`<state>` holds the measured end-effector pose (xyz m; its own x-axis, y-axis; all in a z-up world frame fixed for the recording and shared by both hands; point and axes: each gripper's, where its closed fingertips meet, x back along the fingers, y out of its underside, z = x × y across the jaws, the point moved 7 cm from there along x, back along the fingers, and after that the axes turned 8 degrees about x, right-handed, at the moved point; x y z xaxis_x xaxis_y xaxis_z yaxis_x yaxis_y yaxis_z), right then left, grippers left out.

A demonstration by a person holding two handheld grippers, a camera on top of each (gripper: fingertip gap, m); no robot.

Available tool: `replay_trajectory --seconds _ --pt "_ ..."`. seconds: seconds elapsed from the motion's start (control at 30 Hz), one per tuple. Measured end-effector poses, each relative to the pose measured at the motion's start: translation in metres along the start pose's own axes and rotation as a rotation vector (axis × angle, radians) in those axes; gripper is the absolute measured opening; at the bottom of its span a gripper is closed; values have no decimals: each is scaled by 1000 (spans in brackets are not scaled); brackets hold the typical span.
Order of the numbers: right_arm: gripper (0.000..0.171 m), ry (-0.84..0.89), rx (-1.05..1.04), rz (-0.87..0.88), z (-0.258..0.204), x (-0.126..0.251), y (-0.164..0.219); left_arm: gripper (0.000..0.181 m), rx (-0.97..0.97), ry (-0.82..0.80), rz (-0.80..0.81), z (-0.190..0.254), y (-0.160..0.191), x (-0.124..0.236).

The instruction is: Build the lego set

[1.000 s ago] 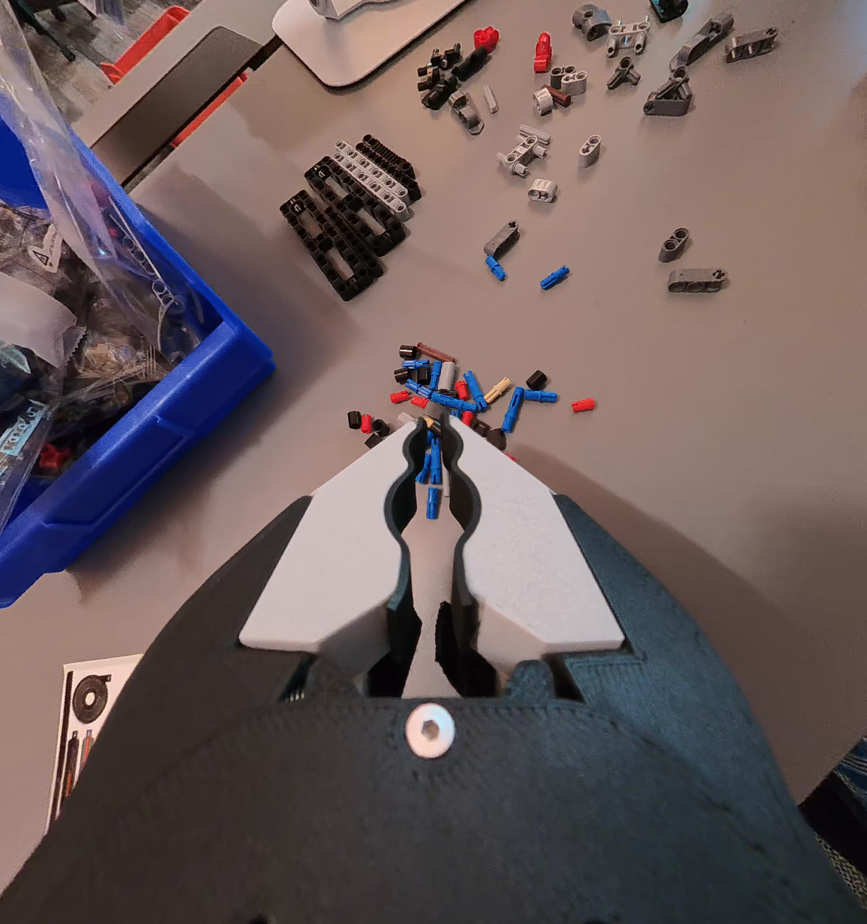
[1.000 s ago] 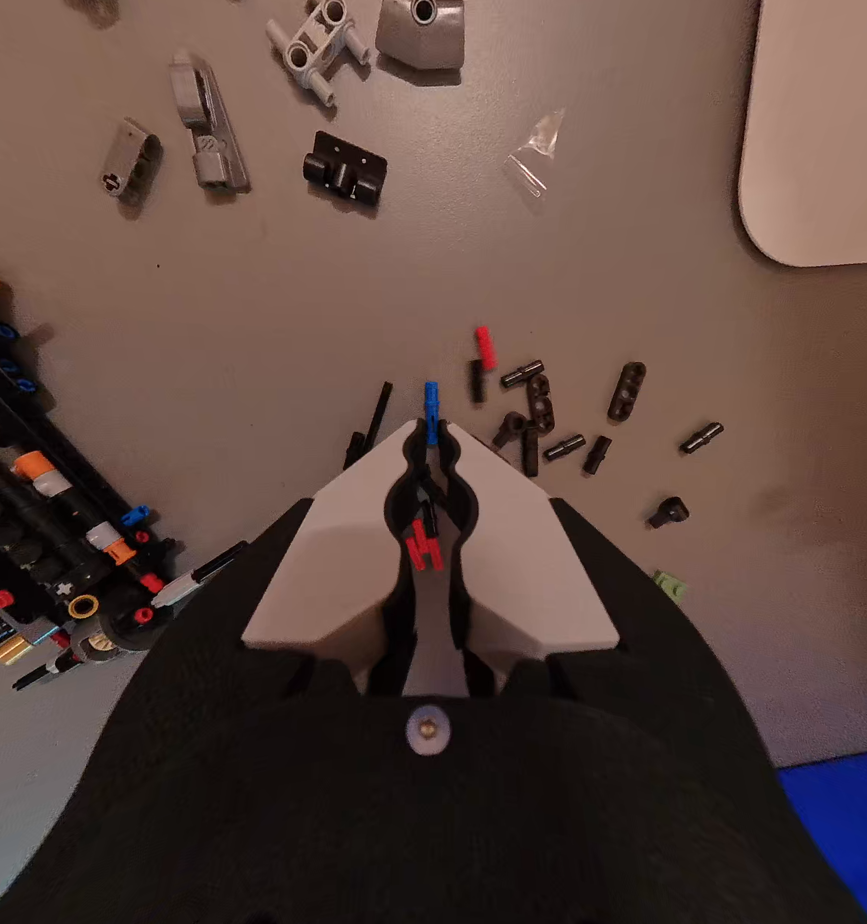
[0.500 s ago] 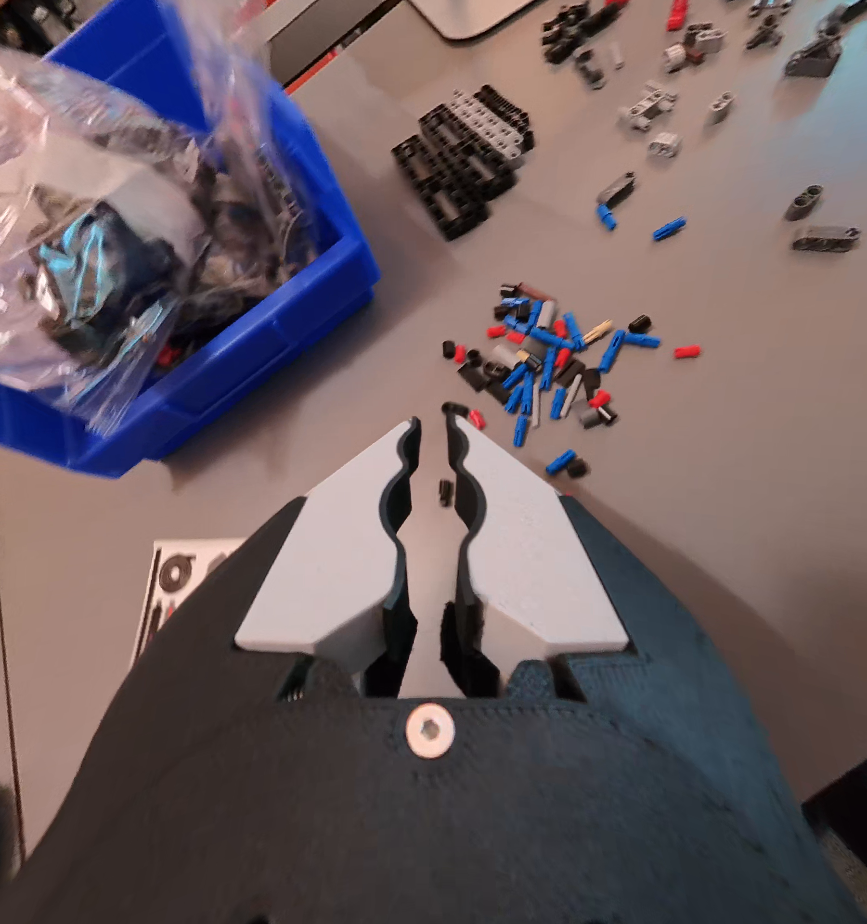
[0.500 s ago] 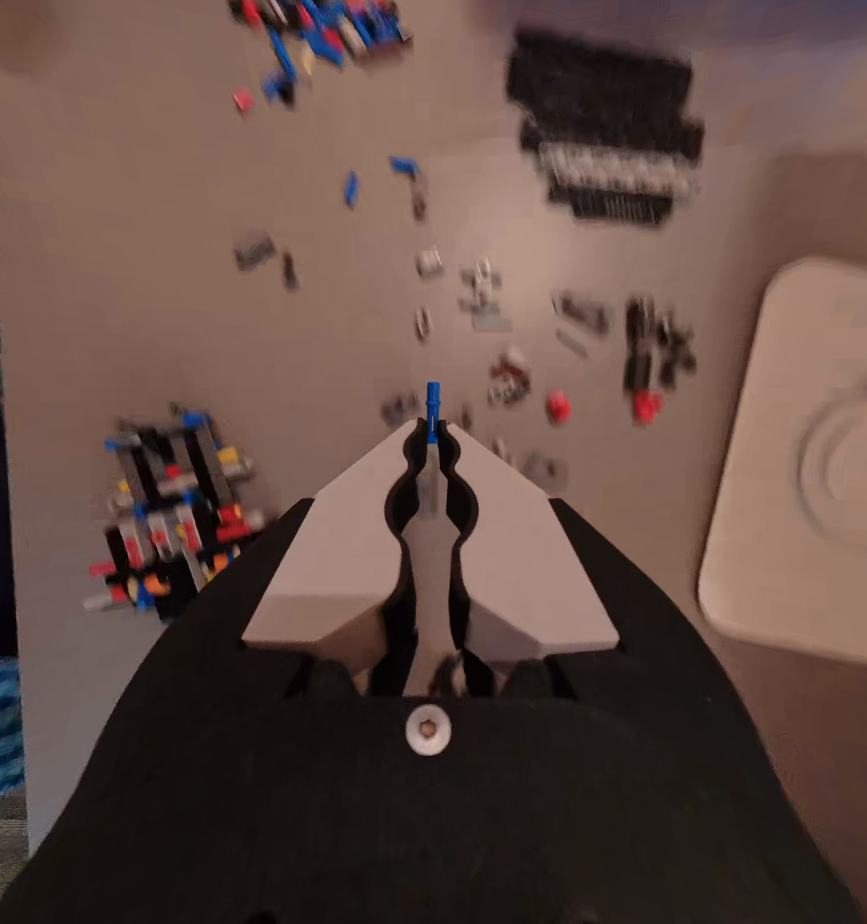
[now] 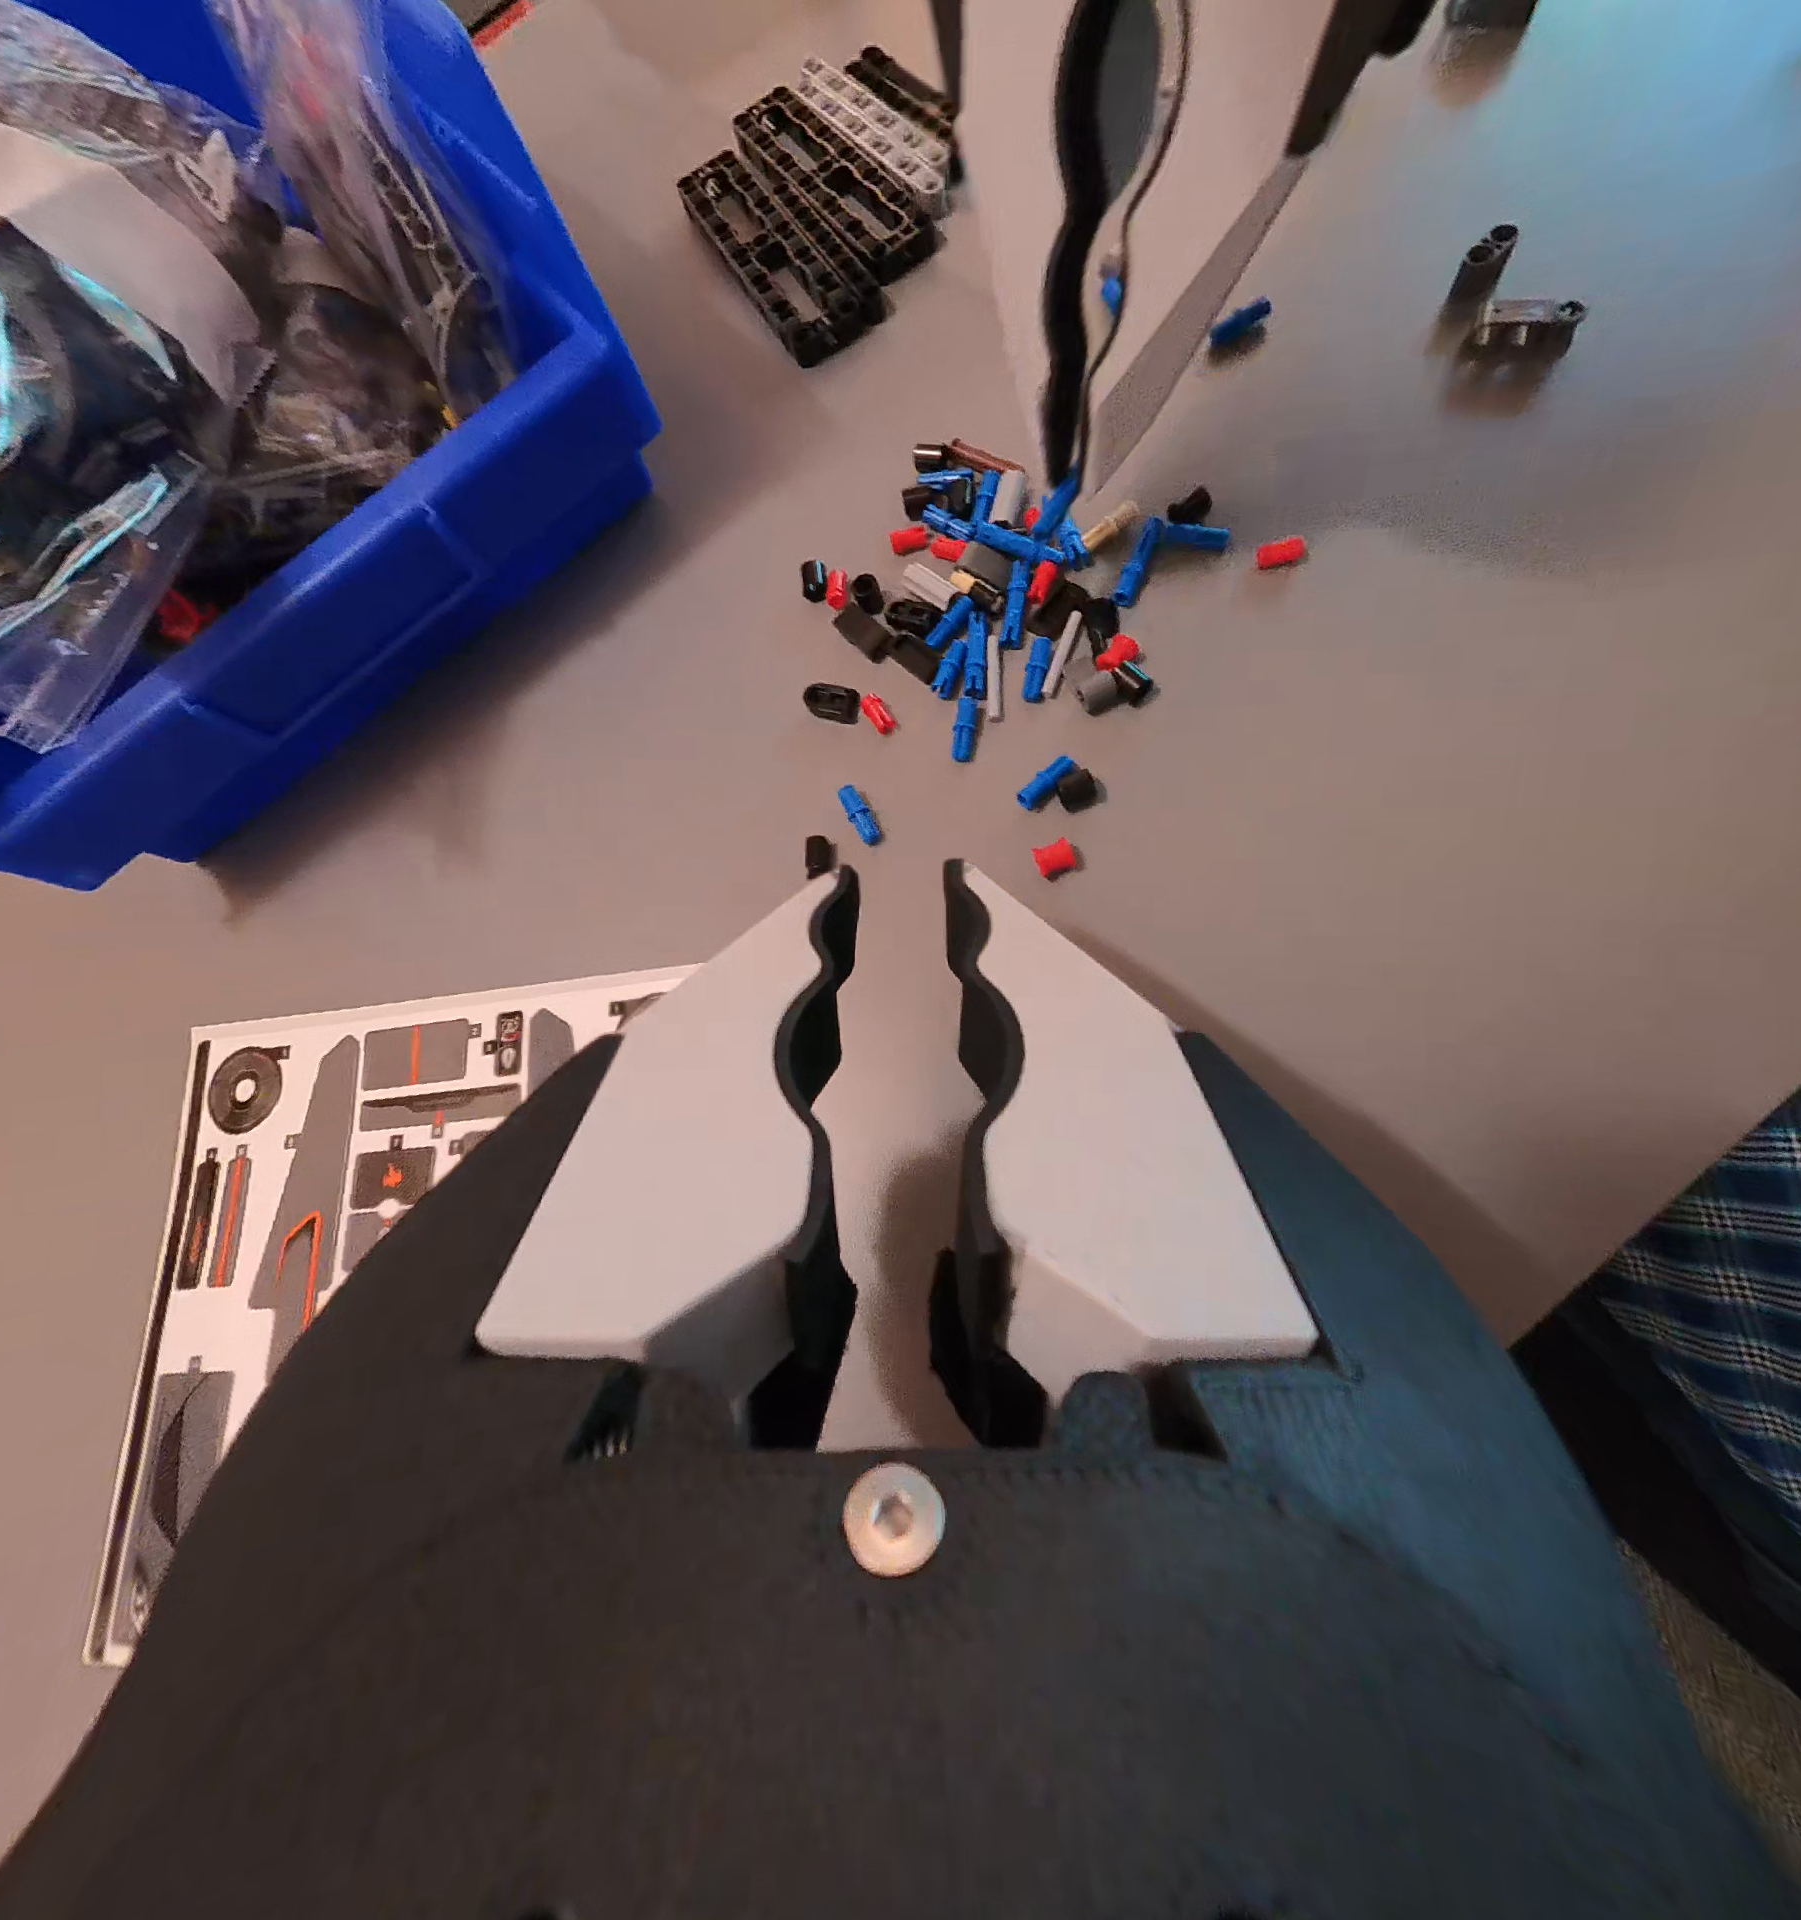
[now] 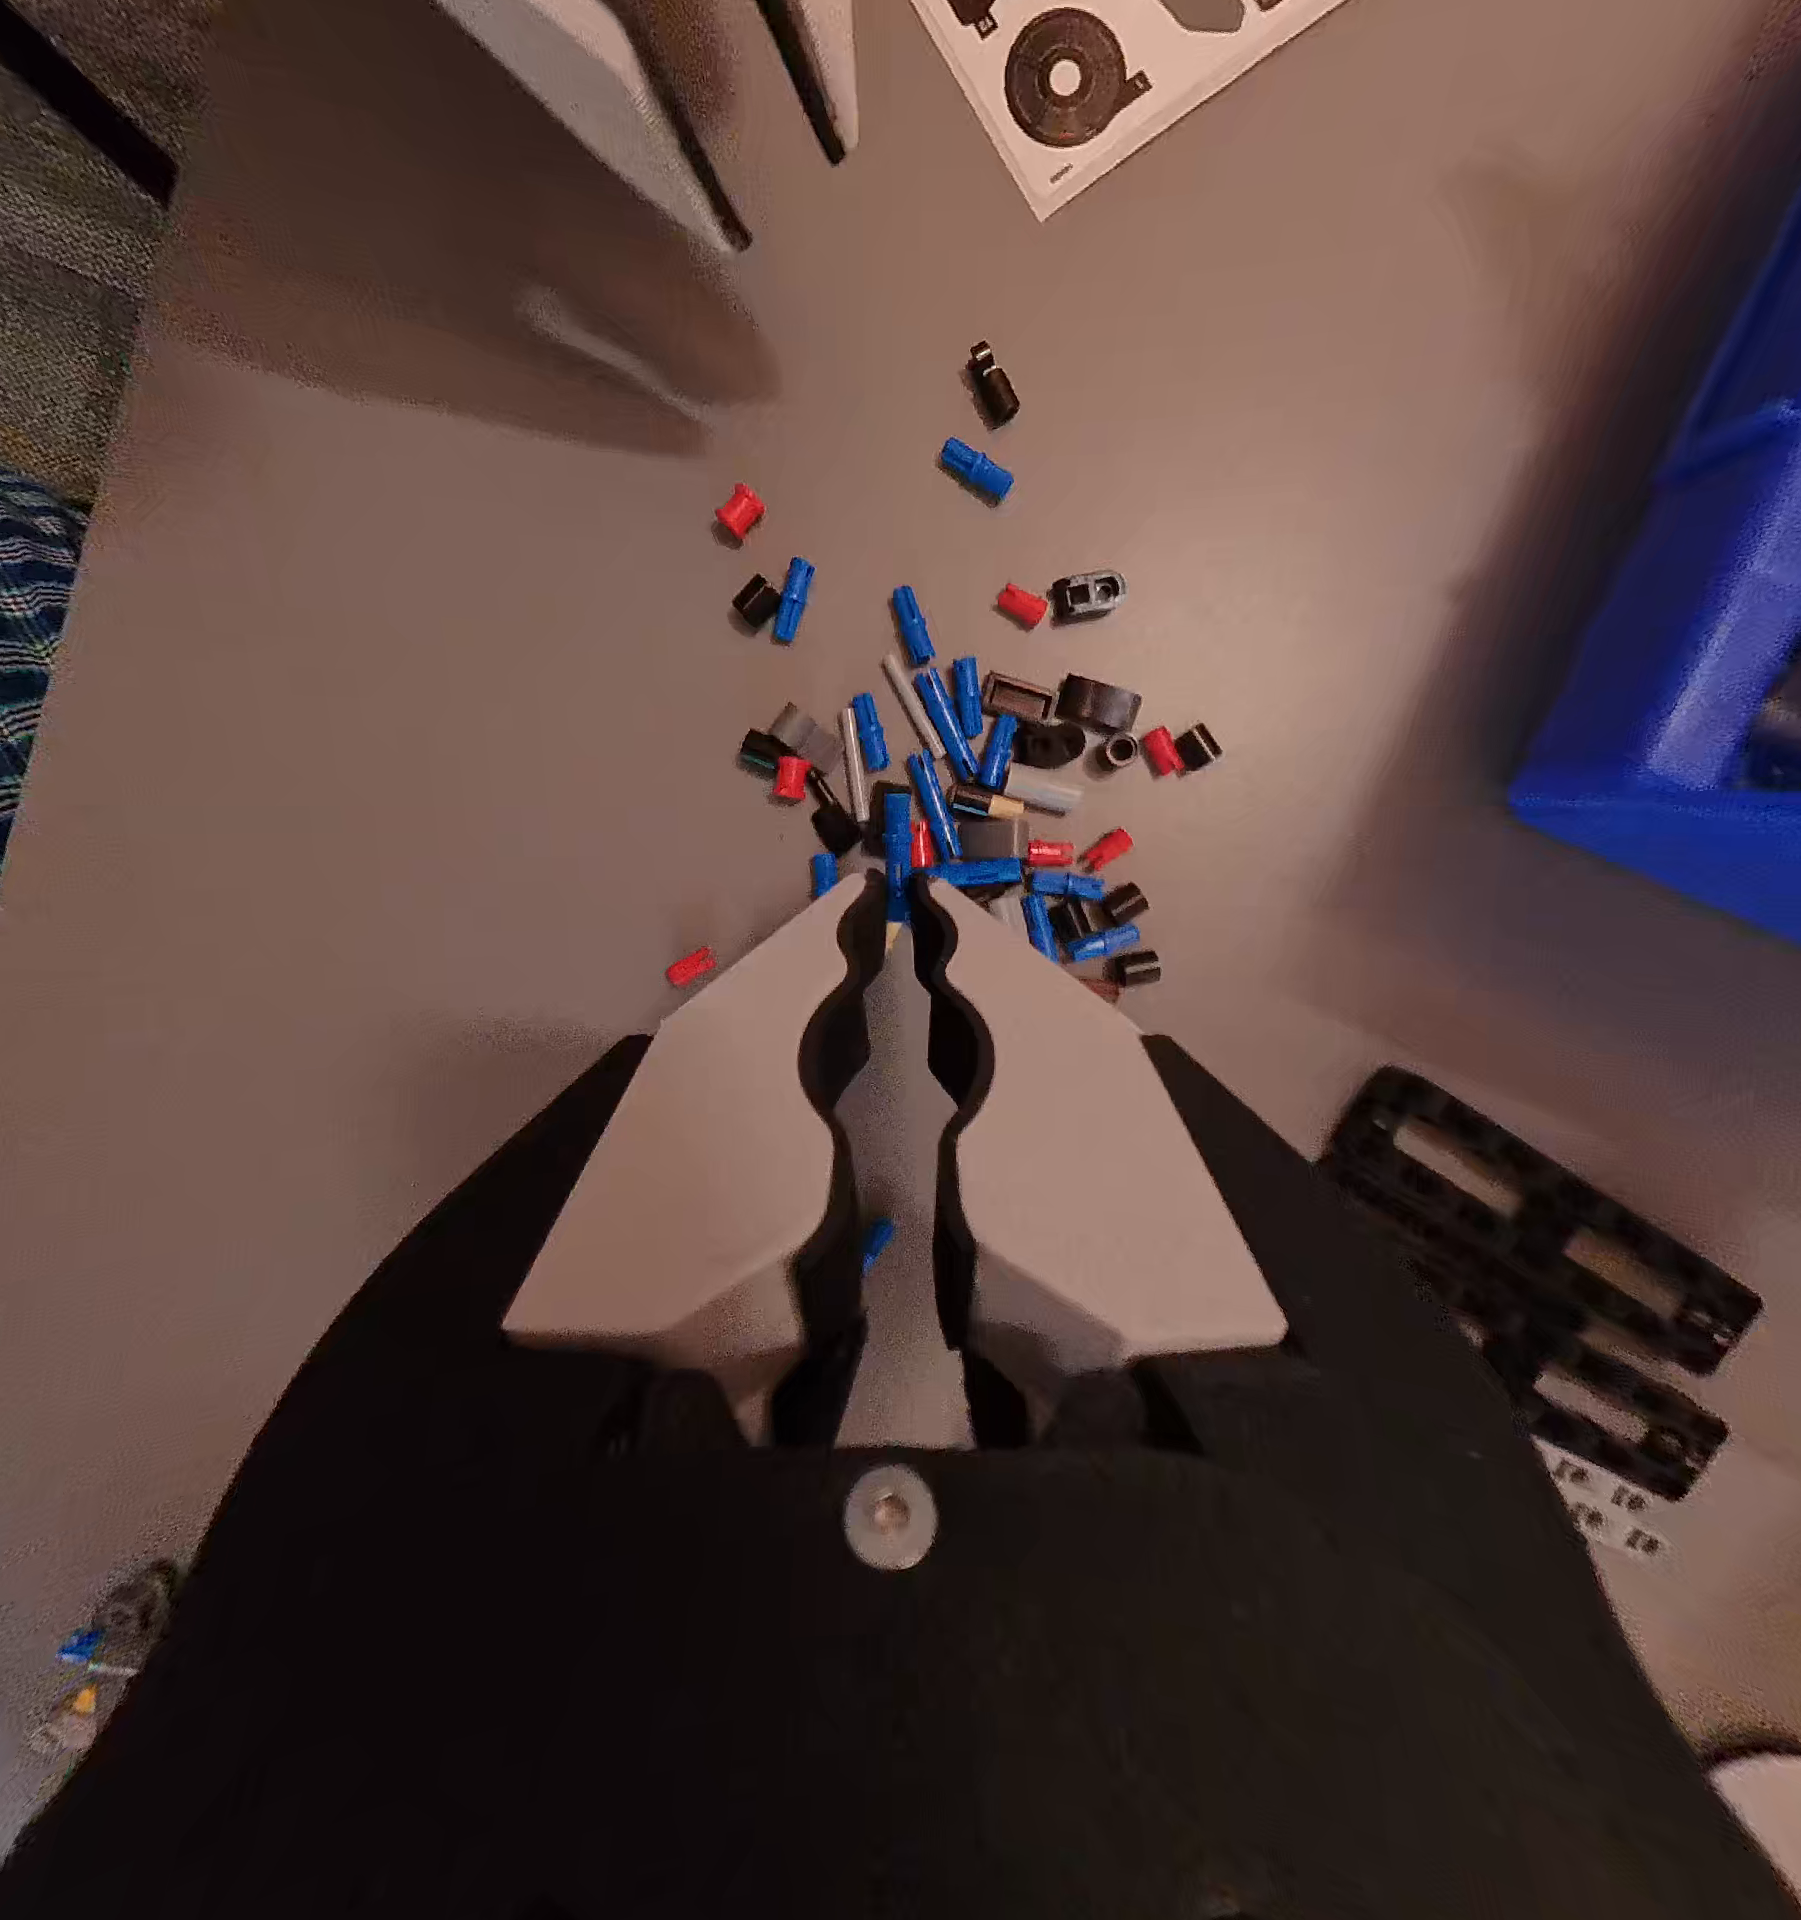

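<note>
A pile of small blue, red, black and grey pins lies on the grey table ahead of my left gripper, which is open and empty, a short way back from the pile. A loose black pin and a blue pin lie just off its left fingertip. My right gripper is shut on a blue pin, its tips at the pile's near edge. In the left wrist view it comes down on the pile's far side. The left gripper's fingers show at the top of the right wrist view.
A blue bin with plastic bags stands left of the pile and also shows in the right wrist view. Black frames lie beyond it. A sticker sheet lies by my left gripper. Grey connectors lie far right. Plaid cloth is at the table edge. Tip to tip, the grippers are about 11 cm apart.
My left gripper has drawn back from the pile and opened a little wider. My right gripper has swung across the table with the blue pin and come to the pile.
</note>
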<state>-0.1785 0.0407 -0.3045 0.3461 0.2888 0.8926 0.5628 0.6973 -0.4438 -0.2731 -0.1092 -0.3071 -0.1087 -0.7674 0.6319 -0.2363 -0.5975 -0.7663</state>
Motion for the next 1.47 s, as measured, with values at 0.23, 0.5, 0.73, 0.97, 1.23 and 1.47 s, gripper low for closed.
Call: replay_trajectory --seconds 0.23,0.5,0.73,0.97,1.23,1.47 --pt "12 -37 -25 18 9 -12 -7 15 -38 52 -22 9 4 -11" --pt "10 -7 -66 47 26 4 -2 15 -73 46 -32 15 8 -20" --pt "12 -18 -82 26 16 27 18 14 -83 42 -26 17 10 -24" --pt "14 -58 -73 -17 -14 17 34 13 -73 25 -28 11 15 -16" --pt "14 -75 -27 -75 -31 -7 30 13 -82 25 -38 13 20 -15" --pt "11 -69 0 -70 -38 -7 25 13 -78 33 -34 13 22 -16"
